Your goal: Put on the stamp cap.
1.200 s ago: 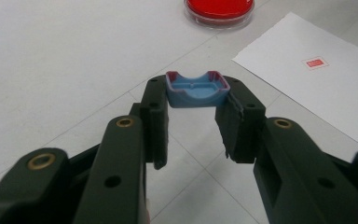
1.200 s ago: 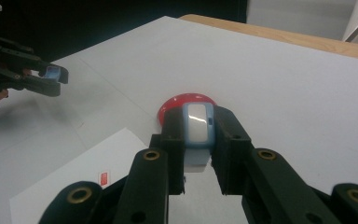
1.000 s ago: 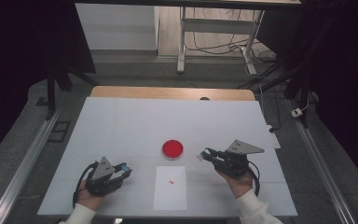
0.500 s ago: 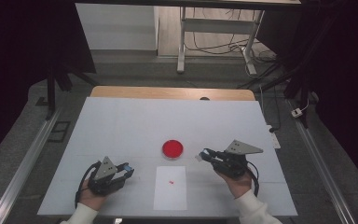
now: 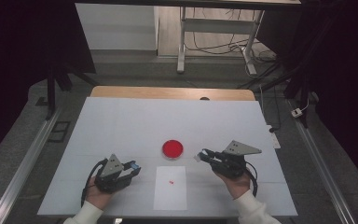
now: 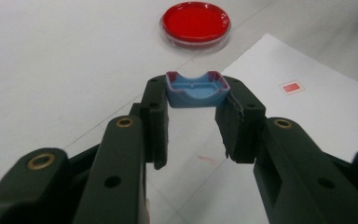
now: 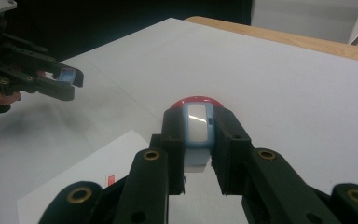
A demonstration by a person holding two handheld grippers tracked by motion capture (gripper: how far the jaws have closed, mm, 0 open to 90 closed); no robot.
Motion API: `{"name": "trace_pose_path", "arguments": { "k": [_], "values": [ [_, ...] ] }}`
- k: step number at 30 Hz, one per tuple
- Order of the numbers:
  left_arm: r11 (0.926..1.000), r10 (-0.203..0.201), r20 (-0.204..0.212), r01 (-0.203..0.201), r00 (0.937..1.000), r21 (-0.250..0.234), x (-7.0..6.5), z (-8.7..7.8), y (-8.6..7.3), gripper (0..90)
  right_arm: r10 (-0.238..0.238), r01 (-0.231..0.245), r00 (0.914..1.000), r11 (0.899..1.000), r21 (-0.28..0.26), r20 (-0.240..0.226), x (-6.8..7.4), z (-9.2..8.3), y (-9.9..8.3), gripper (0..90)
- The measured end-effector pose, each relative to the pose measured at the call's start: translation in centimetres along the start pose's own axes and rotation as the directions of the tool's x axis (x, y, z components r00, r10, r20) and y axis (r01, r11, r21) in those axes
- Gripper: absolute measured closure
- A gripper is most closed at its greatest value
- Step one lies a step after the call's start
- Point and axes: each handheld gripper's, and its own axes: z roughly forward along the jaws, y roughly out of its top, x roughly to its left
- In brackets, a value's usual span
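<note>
The left gripper [image 5: 129, 169] hovered low over the white bench [image 5: 121, 121], near its front left part, with its jaws pinching a small blue tray [image 6: 196, 88] with a reddish rim. In the left gripper view the tray sat crosswise between the two jaw tips, open side up, clear of the bench surface. The right gripper [image 5: 204, 157] was on the other side, its jaws clamped on a small pale blue box [image 7: 198, 126] with a white face, held on edge between the tips. In the high view that box showed as a pale speck at the jaw tips, just to the right of a round red dish [image 5: 173, 149].

The red dish rested flat on the bench between the two grippers and a little farther from the person. A white sheet of paper [image 5: 170, 193] lay just in front of the dish, nearer the person, with a small red mark [image 5: 171, 181] on it. Both grippers pointed inward toward each other, well apart, with the sheet between them.
</note>
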Motion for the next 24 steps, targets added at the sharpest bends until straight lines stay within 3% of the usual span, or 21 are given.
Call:
{"name": "trace_pose_path", "arguments": {
  "k": [24],
  "values": [
    [0.9986,0.051,0.043,-0.052,0.9978,0.013,-1.7,2.6,2.0,64.3,-0.004,0.004,1.0,1.0,0.003,-0.006,0.3,0.1,0.0,75.1]
  ]
}}
